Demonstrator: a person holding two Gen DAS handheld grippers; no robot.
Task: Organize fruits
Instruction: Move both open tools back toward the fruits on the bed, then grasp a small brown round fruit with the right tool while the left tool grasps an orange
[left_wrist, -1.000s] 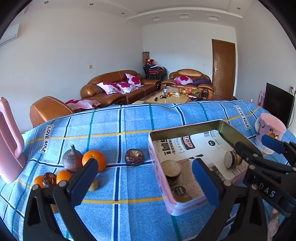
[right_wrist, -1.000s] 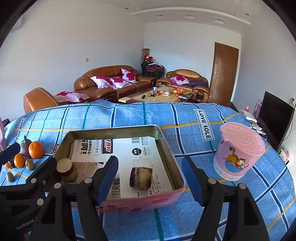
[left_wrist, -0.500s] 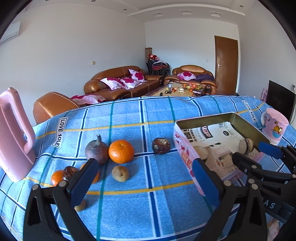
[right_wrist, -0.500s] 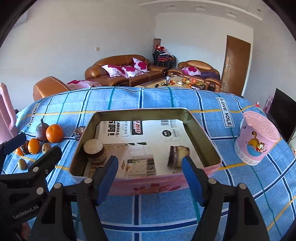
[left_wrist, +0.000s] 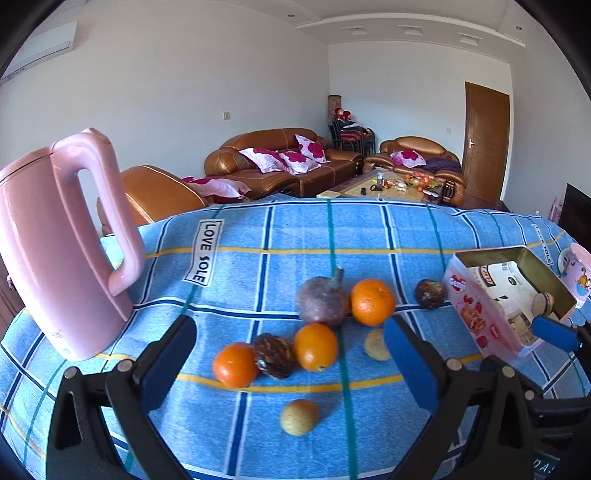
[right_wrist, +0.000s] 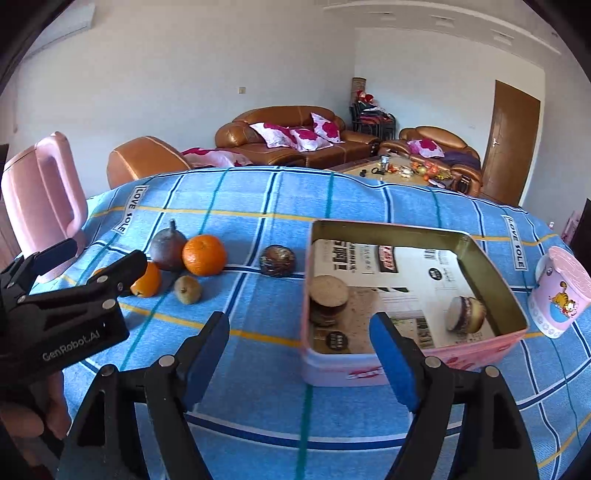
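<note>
Three oranges (left_wrist: 372, 302), a purple stemmed fruit (left_wrist: 322, 301), dark brown fruits (left_wrist: 275, 356) and small tan ones (left_wrist: 299, 416) lie loose on the blue checked cloth. My left gripper (left_wrist: 288, 332) hangs open just before this cluster, nothing between its pads. To the right stands a pink tin box (right_wrist: 388, 225) with round cut pieces (right_wrist: 328, 291) inside. My right gripper (right_wrist: 297, 321) hovers at the tin's near-left corner, its jaws opening, with nothing between them. The left gripper (right_wrist: 92, 266) shows at the left of the right wrist view.
A tall pink kettle (left_wrist: 62, 240) stands at the table's left end. A pink cartoon cup (right_wrist: 561, 291) sits right of the tin. One dark round fruit (right_wrist: 277, 260) lies between the cluster and the tin. Sofas and a coffee table fill the room behind.
Both grippers have swung left across the table. The fruit cluster now sits in front of the left gripper and the tin has slid to the right. The right jaws stand slightly wider.
</note>
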